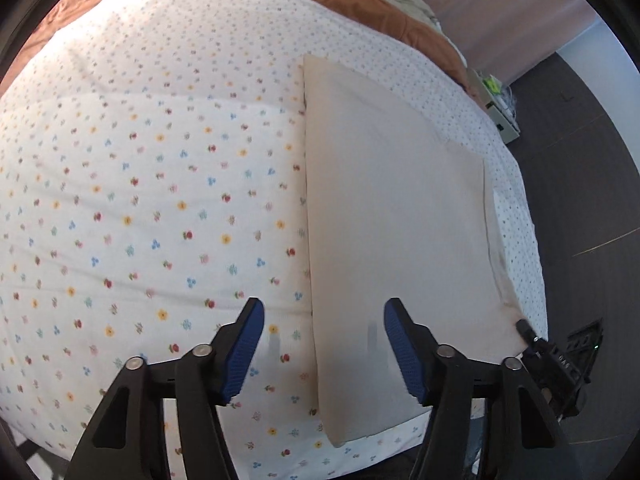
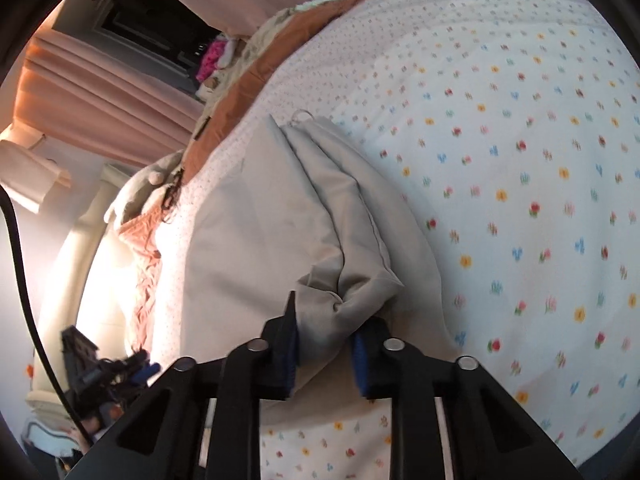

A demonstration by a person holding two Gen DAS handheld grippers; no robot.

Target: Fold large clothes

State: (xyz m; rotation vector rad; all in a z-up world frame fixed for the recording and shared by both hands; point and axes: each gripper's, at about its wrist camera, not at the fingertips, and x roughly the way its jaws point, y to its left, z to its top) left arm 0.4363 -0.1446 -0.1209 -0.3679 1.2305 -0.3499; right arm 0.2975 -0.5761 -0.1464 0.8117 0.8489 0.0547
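A beige garment (image 1: 400,208) lies folded flat along the right side of a bed covered by a flowered sheet (image 1: 152,184). My left gripper (image 1: 324,308) hovers open over the garment's near left edge, its blue pads (image 1: 246,348) touching nothing. In the right wrist view the same beige garment (image 2: 280,216) rises in a bunched fold. My right gripper (image 2: 328,330) is shut on that bunched corner, with cloth pinched between the blue pads (image 2: 360,356). The right gripper (image 1: 560,360) also shows at the garment's near right corner in the left wrist view.
A brown blanket (image 1: 384,12) and rumpled bedding lie at the head of the bed. Dark floor (image 1: 580,200) runs along the bed's right edge, with a small cabinet (image 1: 500,112) by a pink curtain (image 2: 92,92). Soft toys and pillows (image 2: 224,60) sit beyond the bed.
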